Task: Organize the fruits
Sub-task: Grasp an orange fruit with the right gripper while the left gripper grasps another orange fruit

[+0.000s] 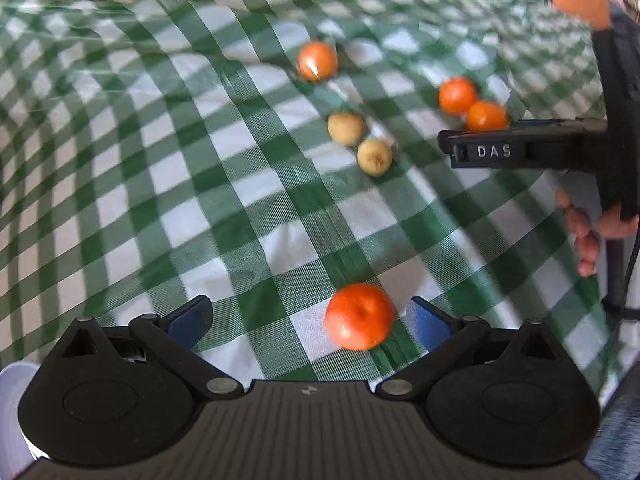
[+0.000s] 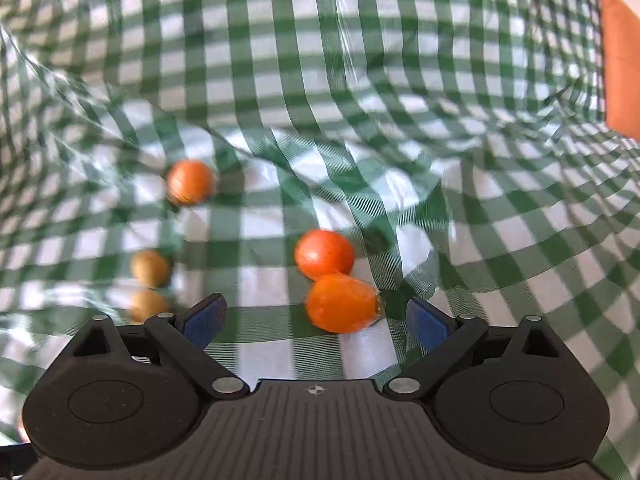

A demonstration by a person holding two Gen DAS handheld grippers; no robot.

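In the left wrist view my left gripper (image 1: 310, 316) is open, and an orange mandarin (image 1: 359, 316) lies on the cloth between its blue pads, nearer the right one. Farther off lie two tan round fruits (image 1: 346, 128) (image 1: 375, 157), a lone orange (image 1: 317, 61) and a touching pair of oranges (image 1: 457, 95) (image 1: 487, 115). My right gripper (image 1: 448, 146) reaches in from the right beside that pair. In the right wrist view my right gripper (image 2: 316, 318) is open around the nearer orange (image 2: 342, 303); the other orange (image 2: 324, 254) touches it behind. The lone orange (image 2: 190, 182) and tan fruits (image 2: 150, 268) (image 2: 147, 305) lie to the left.
A wrinkled green-and-white checked cloth (image 1: 168, 152) covers the whole surface, with raised folds at the back (image 2: 360, 152). The person's hand (image 1: 584, 236) holds the right gripper's handle. An orange-brown object (image 2: 622, 64) stands at the far right edge.
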